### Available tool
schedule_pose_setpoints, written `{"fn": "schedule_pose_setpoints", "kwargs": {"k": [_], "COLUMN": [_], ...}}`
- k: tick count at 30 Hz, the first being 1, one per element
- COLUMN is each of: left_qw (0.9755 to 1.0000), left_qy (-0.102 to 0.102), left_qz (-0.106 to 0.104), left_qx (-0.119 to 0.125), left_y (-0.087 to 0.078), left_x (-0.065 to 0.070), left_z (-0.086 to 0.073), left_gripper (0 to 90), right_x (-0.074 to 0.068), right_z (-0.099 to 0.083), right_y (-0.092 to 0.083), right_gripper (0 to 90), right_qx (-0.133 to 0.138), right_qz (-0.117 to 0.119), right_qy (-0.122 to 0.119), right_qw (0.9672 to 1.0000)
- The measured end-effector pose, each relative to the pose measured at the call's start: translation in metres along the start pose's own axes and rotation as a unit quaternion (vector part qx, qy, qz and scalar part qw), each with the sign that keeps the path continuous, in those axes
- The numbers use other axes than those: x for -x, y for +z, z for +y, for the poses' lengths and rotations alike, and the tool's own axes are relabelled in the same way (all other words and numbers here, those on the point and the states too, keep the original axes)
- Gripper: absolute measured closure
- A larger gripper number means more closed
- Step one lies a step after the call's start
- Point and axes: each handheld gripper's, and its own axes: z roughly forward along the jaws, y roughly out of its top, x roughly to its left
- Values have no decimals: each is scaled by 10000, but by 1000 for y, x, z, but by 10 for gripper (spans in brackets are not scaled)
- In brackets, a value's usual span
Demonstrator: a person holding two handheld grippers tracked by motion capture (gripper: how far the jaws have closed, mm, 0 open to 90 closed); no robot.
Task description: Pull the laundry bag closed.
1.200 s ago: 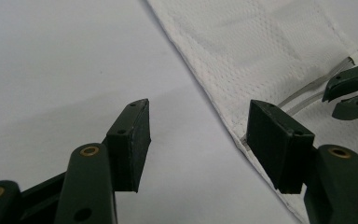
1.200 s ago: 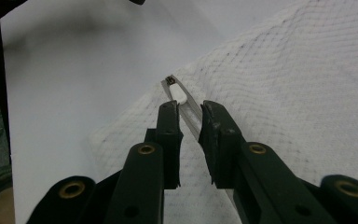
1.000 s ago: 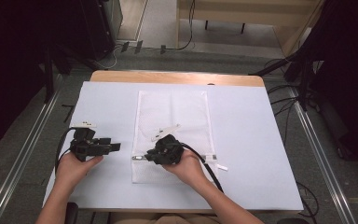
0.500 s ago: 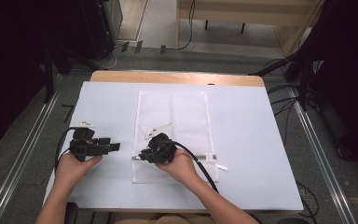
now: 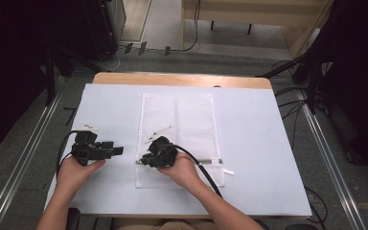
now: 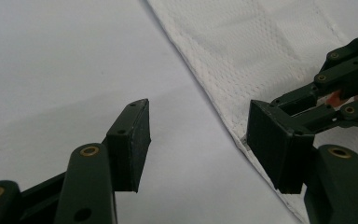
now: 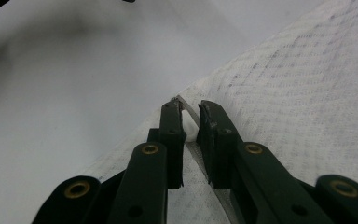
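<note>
Right gripper [image 7: 189, 119]: jaws narrow, pinching zipper pull [image 7: 189, 127] at mesh bag [image 5: 177, 115] edge.
Left gripper [image 6: 196, 140]: jaws wide, empty, beside bag.

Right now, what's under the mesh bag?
The mesh bag lies flat on the white table cover, which shows all round it. The right gripper pinches its zipper end; anything beneath is covered.

Wooden table [image 5: 182, 79], top mostly covered by a white sheet [image 5: 254, 143], frame centre. Two small white strips: one on the sheet's left side [image 5: 85, 128], one lower right of centre [image 5: 228, 171]. Grey carpet floor [image 5: 19, 143] with metal rails left [image 5: 26, 158] and right [image 5: 330, 163]. Cables at the upper middle [image 5: 191, 33] and right [image 5: 292, 96]. Dark equipment at the upper left [image 5: 100, 24].
</note>
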Motion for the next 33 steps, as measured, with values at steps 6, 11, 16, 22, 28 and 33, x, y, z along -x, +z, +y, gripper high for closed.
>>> {"fn": "schedule_pose_setpoints", "kwargs": {"k": [6,11,16,22,28,33], "left_qw": [10000,10000,10000,10000,10000,10000], "left_qy": [20,20,12,19,19,13], "left_qz": [7,7,7,8,7,15], "left_qx": [-7,-9,-4,-13,-10,-2], "left_y": [0,0,0,0,0,0], "left_x": [0,-1,-1,-1,-1,0], "left_z": [0,0,0,0,0,0], "left_gripper": [402,402,402,402,402,403], "right_x": [0,-1,-1,-5,-8,-10], "right_z": [1,1,0,0,-1,-1], "right_y": [4,8,10,10,13,15], "right_gripper": [811,810,836,867,859,848], "right_qx": [-45,-89,-122,-92,-98,-50], "right_qz": [25,45,45,52,2,-42], "right_qy": [62,41,4,-115,-191,-198], "right_qw": [10000,9999,9999,9999,9998,9998]}}
